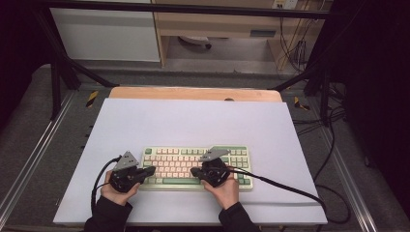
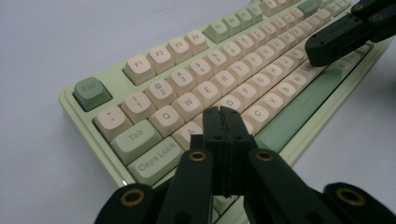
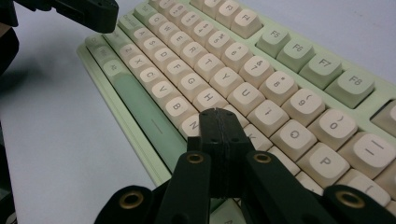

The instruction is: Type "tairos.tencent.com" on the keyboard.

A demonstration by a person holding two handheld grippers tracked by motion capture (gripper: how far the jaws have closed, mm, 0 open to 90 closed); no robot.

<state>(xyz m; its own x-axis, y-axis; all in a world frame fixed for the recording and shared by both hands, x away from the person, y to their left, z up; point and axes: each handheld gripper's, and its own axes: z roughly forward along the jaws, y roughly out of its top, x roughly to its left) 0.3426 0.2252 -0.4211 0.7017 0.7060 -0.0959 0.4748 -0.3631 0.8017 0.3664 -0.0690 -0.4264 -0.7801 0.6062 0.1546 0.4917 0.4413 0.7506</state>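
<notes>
A pale green keyboard (image 1: 181, 157) with cream and green keys lies on the white sheet (image 1: 193, 121) near the front edge. My left gripper (image 1: 151, 170) hovers over its left end, jaws pressed together with nothing between them. In the left gripper view the shut tips (image 2: 221, 112) sit just above the A and S keys of the keyboard (image 2: 187, 100). My right gripper (image 1: 193, 171) is over the lower middle rows, also shut and holding nothing. Its tips (image 3: 217, 114) hang over the keys around N and J of the keyboard (image 3: 261, 70). The two tips point toward each other.
The right gripper (image 2: 327, 44) juts in over the keyboard's far rows; the left gripper (image 3: 93, 11) shows at top left. A black cable (image 1: 290, 188) trails right across the sheet. The wooden table edge (image 1: 193, 93) lies behind, with a metal frame (image 1: 309, 77) around.
</notes>
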